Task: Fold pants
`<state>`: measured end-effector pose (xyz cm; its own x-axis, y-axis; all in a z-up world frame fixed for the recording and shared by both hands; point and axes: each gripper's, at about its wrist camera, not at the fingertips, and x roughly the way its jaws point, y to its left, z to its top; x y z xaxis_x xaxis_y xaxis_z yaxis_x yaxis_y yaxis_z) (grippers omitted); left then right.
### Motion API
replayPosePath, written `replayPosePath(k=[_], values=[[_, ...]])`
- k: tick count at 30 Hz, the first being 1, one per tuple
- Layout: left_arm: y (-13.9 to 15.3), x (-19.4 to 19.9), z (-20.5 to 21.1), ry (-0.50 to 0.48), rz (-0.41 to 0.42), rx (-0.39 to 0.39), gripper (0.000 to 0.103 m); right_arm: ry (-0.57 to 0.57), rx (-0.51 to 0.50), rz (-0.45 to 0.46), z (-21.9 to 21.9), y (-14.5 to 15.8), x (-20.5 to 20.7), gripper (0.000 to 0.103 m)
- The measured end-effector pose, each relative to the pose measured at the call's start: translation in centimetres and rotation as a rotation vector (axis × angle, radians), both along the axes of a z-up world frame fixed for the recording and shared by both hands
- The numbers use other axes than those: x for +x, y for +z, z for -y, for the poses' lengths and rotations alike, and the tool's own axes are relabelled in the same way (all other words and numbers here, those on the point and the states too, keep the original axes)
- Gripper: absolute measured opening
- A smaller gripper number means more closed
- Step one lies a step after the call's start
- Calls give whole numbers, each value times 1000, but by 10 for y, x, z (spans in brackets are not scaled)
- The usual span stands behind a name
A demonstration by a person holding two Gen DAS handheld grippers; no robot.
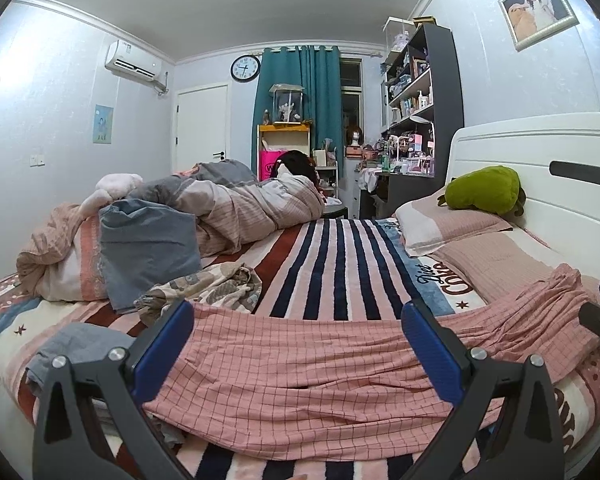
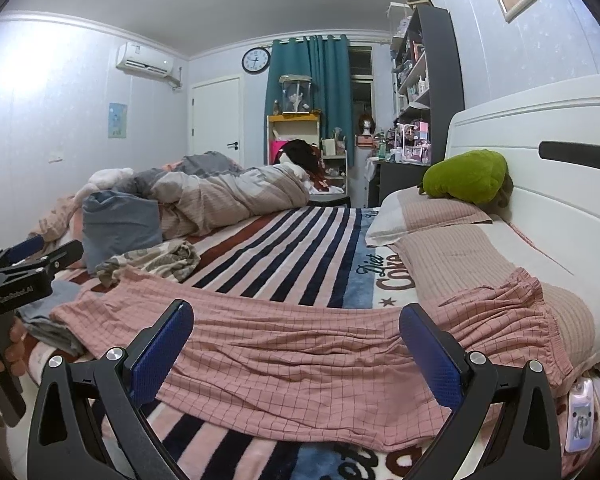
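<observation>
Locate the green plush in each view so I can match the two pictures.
Left wrist: green plush sits right of centre, on the pillow against the headboard.
Right wrist: green plush sits right of centre, likewise on the pillow.
Shared landmark: wall clock left of the teal curtain.

The striped blanket (image 2: 300, 248) on the bed carries cursive dark lettering reading "Diet" above larger brown letters reading "Coke", near the pillows; in the left wrist view the second word is partly covered by cloth. More large brown letters run along the blanket's near edge, too cut off to read. The left claw (image 2: 32, 256), seen from the right wrist camera, has small white lettering on its black body, too blurred to read with certainty.
</observation>
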<state>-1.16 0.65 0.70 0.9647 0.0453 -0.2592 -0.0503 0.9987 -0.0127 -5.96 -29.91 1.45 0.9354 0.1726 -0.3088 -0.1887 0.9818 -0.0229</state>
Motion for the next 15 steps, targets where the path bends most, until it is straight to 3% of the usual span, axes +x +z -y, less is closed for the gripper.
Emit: replayPosePath(k=[15], values=[[-5, 2, -5, 4, -9, -12, 102, 1, 7, -4, -4, -2, 3, 103]])
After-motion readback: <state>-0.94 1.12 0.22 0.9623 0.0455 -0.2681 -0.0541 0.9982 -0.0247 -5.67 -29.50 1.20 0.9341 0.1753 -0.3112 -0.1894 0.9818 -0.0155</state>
